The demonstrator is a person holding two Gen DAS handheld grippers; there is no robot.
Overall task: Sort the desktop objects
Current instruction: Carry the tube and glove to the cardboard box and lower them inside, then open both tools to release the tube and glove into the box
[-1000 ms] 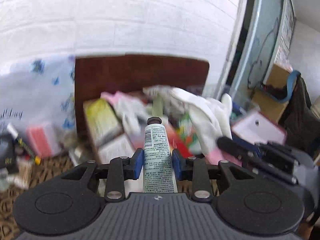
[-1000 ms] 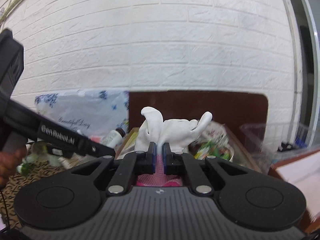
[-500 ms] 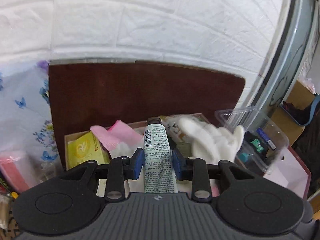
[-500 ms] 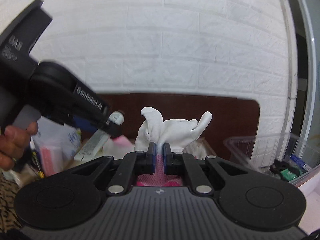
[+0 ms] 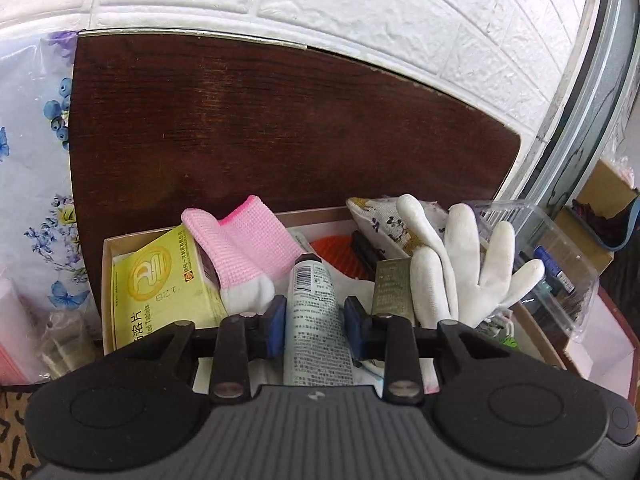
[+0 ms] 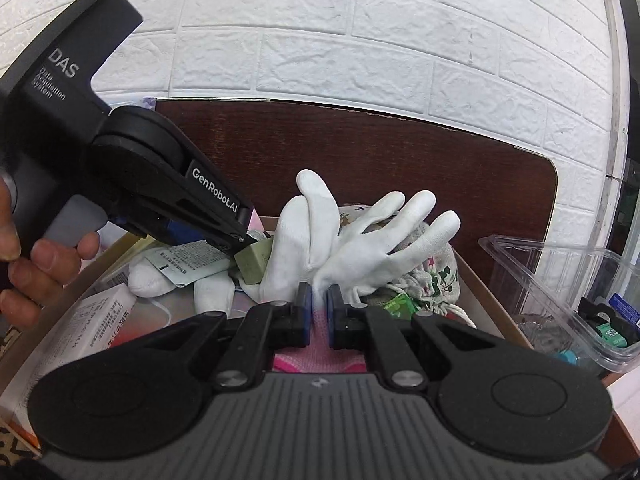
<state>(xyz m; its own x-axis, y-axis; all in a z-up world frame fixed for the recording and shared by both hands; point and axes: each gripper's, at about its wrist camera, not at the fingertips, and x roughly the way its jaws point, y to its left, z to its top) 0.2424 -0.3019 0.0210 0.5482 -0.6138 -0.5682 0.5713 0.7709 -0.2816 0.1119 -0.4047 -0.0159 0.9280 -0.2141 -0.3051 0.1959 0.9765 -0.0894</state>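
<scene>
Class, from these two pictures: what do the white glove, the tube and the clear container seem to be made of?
White glove: knitted fabric, matte, soft folds; pink knitted cuff.
Tube: probably flexible plastic, smooth printed surface with a slight sheen, flattened between the left gripper's pads.
Clear container: thin transparent plastic, glossy; its contents show through.

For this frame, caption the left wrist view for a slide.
Left tool holds a white tube over the cardboard box of gloves and packets.

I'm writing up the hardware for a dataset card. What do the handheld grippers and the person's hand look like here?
Both grippers, left gripper and right gripper, share a ribbed grey body, two round black discs, black linkage arms with silver pivot pins and blue finger pads. The left unit's black side reads "DAS Data Acquisition System" and "GenRobot.AI" in white, above a grey handle. The bare hand shows no sleeve. No cables are visible.
</scene>
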